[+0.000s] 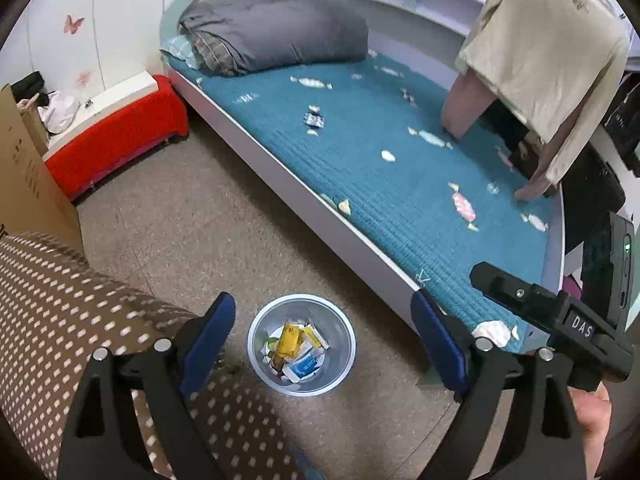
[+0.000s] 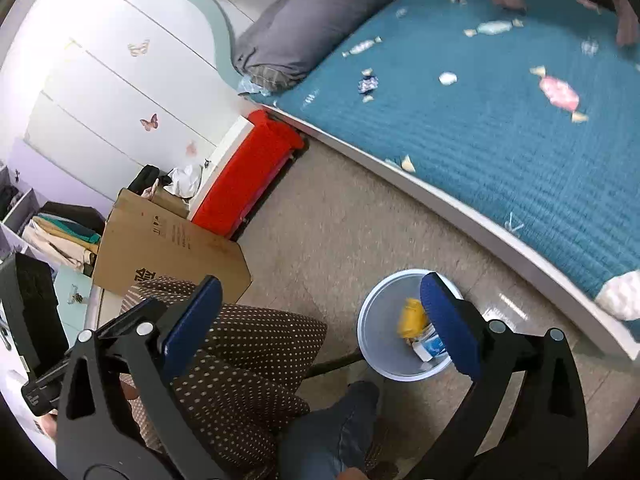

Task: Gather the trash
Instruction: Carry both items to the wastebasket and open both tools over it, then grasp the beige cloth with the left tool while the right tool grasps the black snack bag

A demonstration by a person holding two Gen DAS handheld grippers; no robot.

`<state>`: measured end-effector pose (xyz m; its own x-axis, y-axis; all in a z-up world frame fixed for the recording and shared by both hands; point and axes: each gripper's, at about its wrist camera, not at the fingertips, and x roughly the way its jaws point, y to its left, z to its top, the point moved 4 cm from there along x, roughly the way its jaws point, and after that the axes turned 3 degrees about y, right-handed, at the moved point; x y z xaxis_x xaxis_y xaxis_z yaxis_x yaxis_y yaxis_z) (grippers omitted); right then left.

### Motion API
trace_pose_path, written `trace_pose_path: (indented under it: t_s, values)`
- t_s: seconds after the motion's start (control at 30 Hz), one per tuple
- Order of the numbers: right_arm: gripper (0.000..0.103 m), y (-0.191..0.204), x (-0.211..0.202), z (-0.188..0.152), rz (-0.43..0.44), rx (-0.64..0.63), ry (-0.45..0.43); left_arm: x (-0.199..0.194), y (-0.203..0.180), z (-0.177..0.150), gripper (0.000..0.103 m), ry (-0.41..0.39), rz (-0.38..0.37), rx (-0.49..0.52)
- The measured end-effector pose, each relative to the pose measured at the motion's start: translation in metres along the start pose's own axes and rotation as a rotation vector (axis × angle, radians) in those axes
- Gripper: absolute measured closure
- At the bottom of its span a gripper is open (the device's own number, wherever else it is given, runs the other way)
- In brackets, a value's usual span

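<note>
A pale round trash bin (image 1: 259,356) stands on the floor beside the bed, holding a yellow wrapper (image 1: 290,339) and blue-and-white packets. My left gripper (image 1: 324,336) hangs open above it, blue pads wide apart, nothing between them. My right gripper (image 2: 320,320) is also open and empty, its right pad over the trash bin (image 2: 378,334) rim. A crumpled white paper (image 1: 492,331) lies at the bed's near corner, and the same crumpled white paper (image 2: 622,294) shows at the right edge of the right wrist view.
The teal bed cover (image 1: 380,184) carries a printed candy pattern and a grey folded duvet (image 1: 276,36). A person's dotted brown garment (image 1: 80,312) and jeans-clad knee (image 2: 332,432) sit close by. A cardboard box (image 2: 168,248) and red-covered bench (image 1: 116,132) stand left.
</note>
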<state>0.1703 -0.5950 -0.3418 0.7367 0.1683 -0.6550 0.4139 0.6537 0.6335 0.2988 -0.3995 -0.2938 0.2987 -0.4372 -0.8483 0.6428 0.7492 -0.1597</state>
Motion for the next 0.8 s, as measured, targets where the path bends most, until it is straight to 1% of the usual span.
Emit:
trace_pose_path:
  t_s: [0.17, 0.43, 0.57, 0.73, 0.8]
  values:
    - [0.006, 0.036, -0.020, -0.005, -0.002, -0.050, -0.041, -0.047, 0.008, -0.015, 0.014, -0.079, 0.016, -0.002]
    - [0.006, 0.110, -0.048, -0.019, 0.020, -0.172, -0.078, -0.118, 0.021, -0.034, 0.011, -0.197, 0.039, -0.008]
    - [0.006, 0.150, -0.052, -0.031, 0.017, -0.258, -0.078, -0.151, 0.036, -0.050, 0.010, -0.249, 0.060, -0.021]
    - [0.006, 0.193, -0.048, -0.050, 0.021, -0.358, -0.063, -0.180, 0.064, -0.072, 0.010, -0.282, 0.093, -0.060]
    - [0.006, 0.210, -0.042, -0.060, 0.029, -0.398, -0.044, -0.190, 0.077, -0.080, 0.010, -0.292, 0.112, -0.076]
